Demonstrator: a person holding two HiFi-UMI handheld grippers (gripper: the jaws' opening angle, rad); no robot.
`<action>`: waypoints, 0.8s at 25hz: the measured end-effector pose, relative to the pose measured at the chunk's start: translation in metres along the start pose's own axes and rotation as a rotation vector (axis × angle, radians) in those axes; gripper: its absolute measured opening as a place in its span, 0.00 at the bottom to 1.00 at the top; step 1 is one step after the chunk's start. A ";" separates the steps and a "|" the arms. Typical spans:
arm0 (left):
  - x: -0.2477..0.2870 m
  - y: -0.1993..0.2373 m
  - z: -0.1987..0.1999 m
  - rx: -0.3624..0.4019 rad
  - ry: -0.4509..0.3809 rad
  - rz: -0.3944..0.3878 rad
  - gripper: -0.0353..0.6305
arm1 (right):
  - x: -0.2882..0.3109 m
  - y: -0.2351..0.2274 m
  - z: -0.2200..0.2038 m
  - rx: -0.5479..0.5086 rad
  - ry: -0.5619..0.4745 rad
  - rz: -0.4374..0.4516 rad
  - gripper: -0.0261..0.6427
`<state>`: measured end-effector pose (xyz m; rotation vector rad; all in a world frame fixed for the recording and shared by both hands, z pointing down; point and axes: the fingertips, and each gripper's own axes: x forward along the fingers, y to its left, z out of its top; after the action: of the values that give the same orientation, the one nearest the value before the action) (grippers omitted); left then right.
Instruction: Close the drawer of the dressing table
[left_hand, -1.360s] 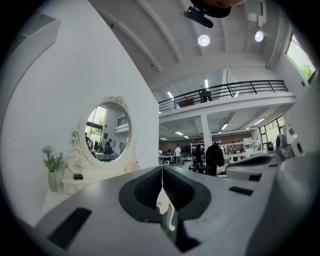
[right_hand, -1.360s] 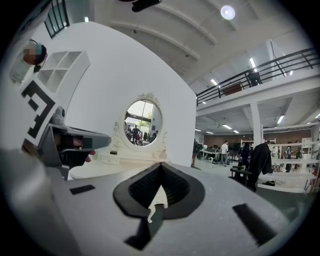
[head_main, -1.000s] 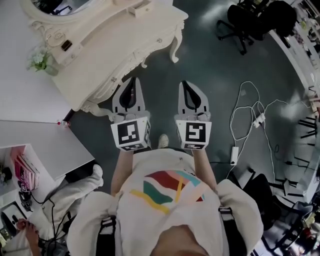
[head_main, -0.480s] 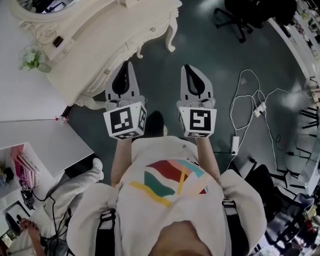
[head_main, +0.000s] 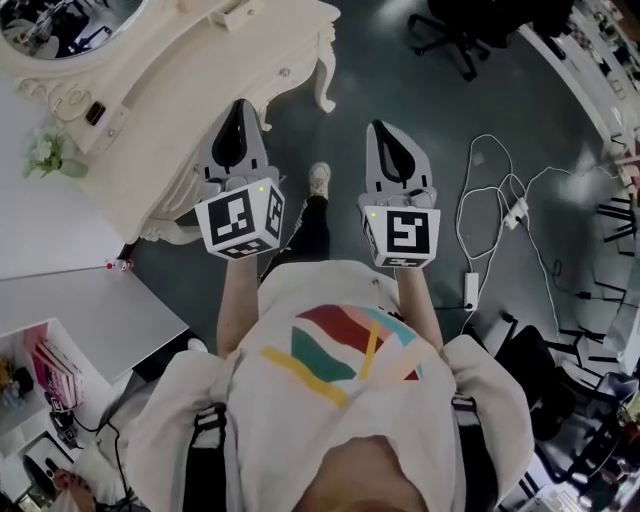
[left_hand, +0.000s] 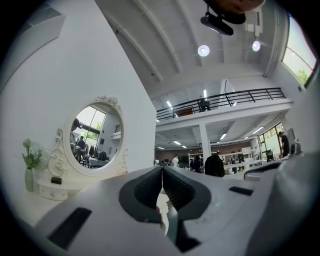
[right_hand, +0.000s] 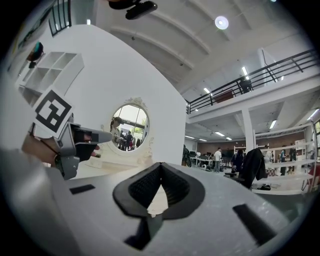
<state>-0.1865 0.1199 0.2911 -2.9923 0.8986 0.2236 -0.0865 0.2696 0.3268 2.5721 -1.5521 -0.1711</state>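
Note:
The cream dressing table (head_main: 180, 110) stands at the upper left of the head view, its carved front with a small knob (head_main: 283, 72) turned towards me; I cannot tell how far any drawer stands out. My left gripper (head_main: 240, 108) is shut and empty, its tips just over the table's front edge. To its right, over bare floor, my right gripper (head_main: 384, 130) is also shut and empty. In the left gripper view the shut jaws (left_hand: 162, 168) point at the oval mirror (left_hand: 95, 135). The right gripper view shows its shut jaws (right_hand: 161, 164), with the left gripper (right_hand: 75, 142) in front of the mirror (right_hand: 129, 132).
A vase of flowers (head_main: 45, 155) stands on the tabletop's left end. The table's curved leg (head_main: 324, 95) reaches the dark floor. White cables and a power strip (head_main: 515, 215) lie to the right, an office chair (head_main: 450, 30) behind. A white desk (head_main: 70, 300) is at left.
Both grippers have moved forward towards the dressing table as the person stepped closer; the left one now overlaps the table's front edge. Both stay shut.

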 end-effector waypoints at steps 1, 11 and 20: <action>0.008 0.000 0.000 -0.003 -0.005 -0.001 0.06 | 0.005 -0.004 -0.001 -0.004 -0.001 -0.002 0.04; 0.114 0.006 0.007 0.007 -0.050 0.011 0.06 | 0.107 -0.039 0.010 -0.047 -0.049 0.024 0.04; 0.240 0.037 0.005 0.044 -0.043 0.056 0.06 | 0.247 -0.061 0.022 -0.039 -0.063 0.121 0.04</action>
<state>-0.0095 -0.0424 0.2541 -2.9136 0.9705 0.2637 0.0773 0.0782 0.2878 2.4567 -1.7028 -0.2688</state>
